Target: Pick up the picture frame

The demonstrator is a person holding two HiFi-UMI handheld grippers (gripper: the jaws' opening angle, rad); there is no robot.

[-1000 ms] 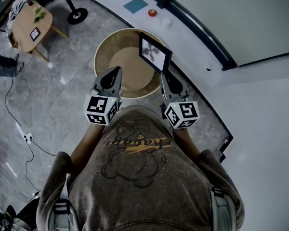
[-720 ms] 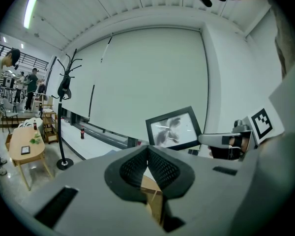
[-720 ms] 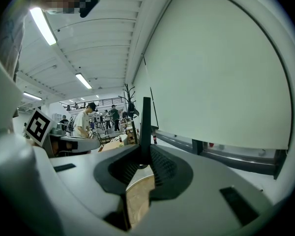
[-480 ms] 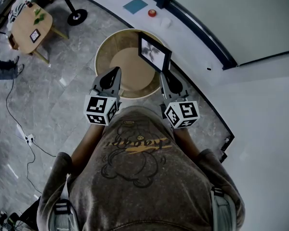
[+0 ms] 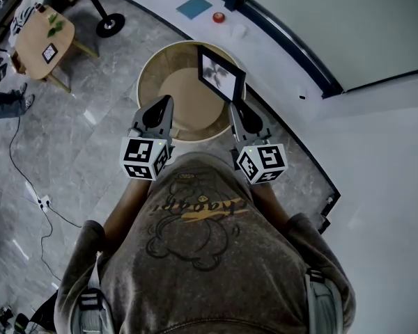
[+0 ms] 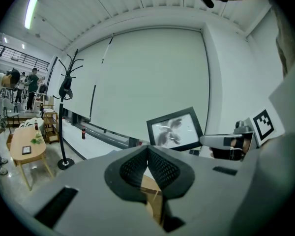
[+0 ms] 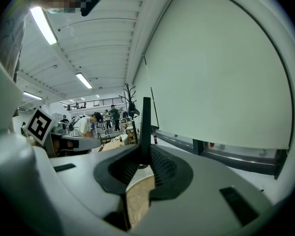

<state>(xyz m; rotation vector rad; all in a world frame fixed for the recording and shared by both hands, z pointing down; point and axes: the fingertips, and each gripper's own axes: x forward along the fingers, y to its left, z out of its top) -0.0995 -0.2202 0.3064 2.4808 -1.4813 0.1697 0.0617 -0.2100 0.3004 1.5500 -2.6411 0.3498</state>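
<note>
1. Left gripper (image 5: 168, 101) hangs at 9 o'clock of its partner. Its jaws are pressed together at the tips with nothing between the pads. It sits where it sat a second ago and takes no part in the hold.
2. Beneath both tools lies the round table (image 5: 145, 75), a wooden top with a raised rim. The left gripper's tips reach over its 7 o'clock edge.
3. Over the table's 2 o'clock rim stands the picture frame (image 5: 221, 73), upright with its glass facing the person. From the left gripper's tips it lies at 2 o'clock and well apart. In the head view it sits a touch further toward 11 o'clock than a second ago. The floor and both marker cubes drift the same way, so I read that as the camera nodding, not the frame moving. For the task, nothing has slipped. The frame looks already raised off the tabletop, so the pick-up seems done in all but a steady carry.
4. Right gripper (image 5: 233, 104) is clamped on the frame's lower edge. The frame rises from its tips at about 12 o'clock. In the right gripper view the frame shows edge-on, as a thin dark bar pinched between the ribbed pads.
</note>
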